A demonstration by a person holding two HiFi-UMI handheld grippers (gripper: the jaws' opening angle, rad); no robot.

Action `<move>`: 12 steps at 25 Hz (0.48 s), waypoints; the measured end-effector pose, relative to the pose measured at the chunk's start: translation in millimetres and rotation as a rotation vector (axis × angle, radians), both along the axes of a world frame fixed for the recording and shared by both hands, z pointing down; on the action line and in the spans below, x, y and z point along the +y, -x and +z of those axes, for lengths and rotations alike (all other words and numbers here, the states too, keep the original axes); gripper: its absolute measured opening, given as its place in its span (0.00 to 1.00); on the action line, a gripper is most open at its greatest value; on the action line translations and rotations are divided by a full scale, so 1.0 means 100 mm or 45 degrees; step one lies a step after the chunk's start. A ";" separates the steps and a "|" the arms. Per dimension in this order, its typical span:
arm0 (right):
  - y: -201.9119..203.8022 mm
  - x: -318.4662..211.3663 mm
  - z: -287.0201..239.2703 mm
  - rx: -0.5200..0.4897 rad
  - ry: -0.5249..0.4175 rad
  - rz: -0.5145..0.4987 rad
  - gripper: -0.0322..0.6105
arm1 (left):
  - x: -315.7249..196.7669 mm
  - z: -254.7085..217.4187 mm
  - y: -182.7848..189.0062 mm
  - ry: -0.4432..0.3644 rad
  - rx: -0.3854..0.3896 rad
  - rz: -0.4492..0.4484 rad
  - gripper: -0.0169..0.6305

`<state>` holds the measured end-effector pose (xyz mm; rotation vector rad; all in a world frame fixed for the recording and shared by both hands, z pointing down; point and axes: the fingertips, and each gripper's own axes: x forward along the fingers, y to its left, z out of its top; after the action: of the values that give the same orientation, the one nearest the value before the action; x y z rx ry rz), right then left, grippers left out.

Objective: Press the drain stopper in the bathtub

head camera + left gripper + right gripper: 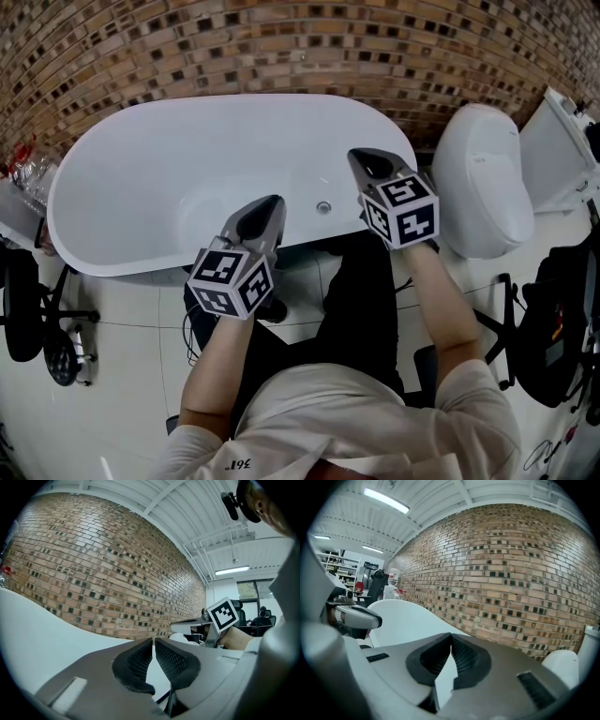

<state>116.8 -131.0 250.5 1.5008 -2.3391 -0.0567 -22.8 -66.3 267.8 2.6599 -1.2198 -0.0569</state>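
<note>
Bathtub (187, 159) edge lies beneath left gripper (271, 202) and right gripper (362, 157), both closed, empty.

A mottled brown brick wall (281, 47) runs along the far edge of the white tiled floor (122, 375). A white toilet (483, 178), lid down, stands near the floor's far right corner. A black wheeled frame (58, 352) stands at the left edge, and more black gear (553, 323) at the right edge.

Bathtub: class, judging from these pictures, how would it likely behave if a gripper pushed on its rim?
The bathtub looks large and floor-standing, so it probably would not shift or tip. Its glossy white rim suggests a push might slide off. Its thick wall looks rigid, unlikely to flex.
</note>
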 end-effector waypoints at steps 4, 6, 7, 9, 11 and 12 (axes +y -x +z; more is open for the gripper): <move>0.03 0.05 -0.06 -0.014 -0.016 -0.011 0.07 | -0.01 -0.04 0.03 -0.020 -0.024 -0.014 0.05; 0.04 0.07 -0.06 -0.023 -0.015 -0.016 0.07 | 0.00 -0.07 0.05 -0.035 -0.031 -0.023 0.05; 0.05 0.09 -0.05 -0.028 -0.013 -0.018 0.07 | 0.01 -0.08 0.06 -0.042 -0.036 -0.027 0.05; 0.05 0.11 -0.01 -0.042 -0.006 -0.022 0.07 | 0.04 -0.09 0.06 -0.053 -0.051 -0.030 0.05; 0.06 0.13 0.03 -0.057 0.003 -0.028 0.07 | 0.05 -0.09 0.06 -0.058 -0.060 -0.028 0.05; 0.06 0.13 0.04 -0.064 0.007 -0.031 0.07 | 0.06 -0.09 0.07 -0.058 -0.060 -0.027 0.05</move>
<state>110.5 -117.7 254.8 1.4882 -2.3949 -0.0190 -29.4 -60.0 258.6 2.7022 -1.2760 -0.0253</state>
